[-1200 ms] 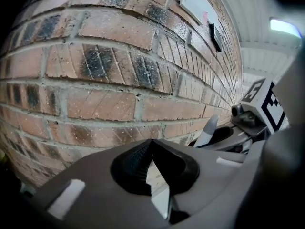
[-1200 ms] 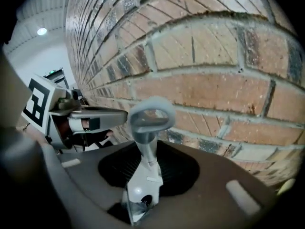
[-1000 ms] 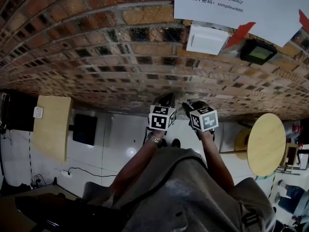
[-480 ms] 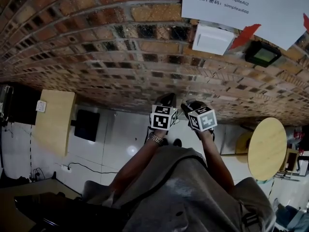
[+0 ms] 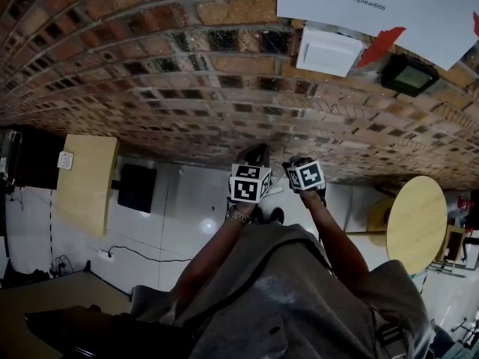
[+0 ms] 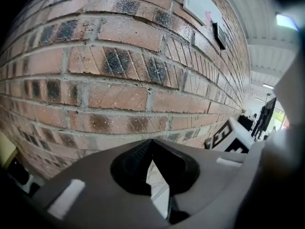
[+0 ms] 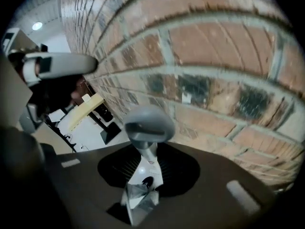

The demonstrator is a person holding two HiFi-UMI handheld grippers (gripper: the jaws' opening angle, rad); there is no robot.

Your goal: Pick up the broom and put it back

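Note:
The broom's handle, a silver shaft with a grey cap (image 7: 148, 123), stands between the jaws of my right gripper (image 7: 149, 152), which is shut on the shaft just below the cap. The broom's head is hidden. In the head view the right gripper (image 5: 298, 166) points down at the foot of the brick wall (image 5: 172, 73), close beside my left gripper (image 5: 258, 157). The left gripper (image 6: 152, 143) faces the bricks; its pads meet at the tips with nothing between them. The right gripper's marker cube (image 6: 233, 136) shows at its right.
The brick wall carries a paper notice (image 5: 374, 6), a white box (image 5: 328, 51) and a black lamp (image 5: 408, 75). A rectangular wooden table (image 5: 86, 182) stands on the white floor at the left. On the right is a round one (image 5: 415, 223). A cable (image 5: 142, 254) lies on the floor.
My right gripper has sunk toward the floor with the broom handle still in it; its cube looks smaller in the head view. The left gripper has barely shifted.

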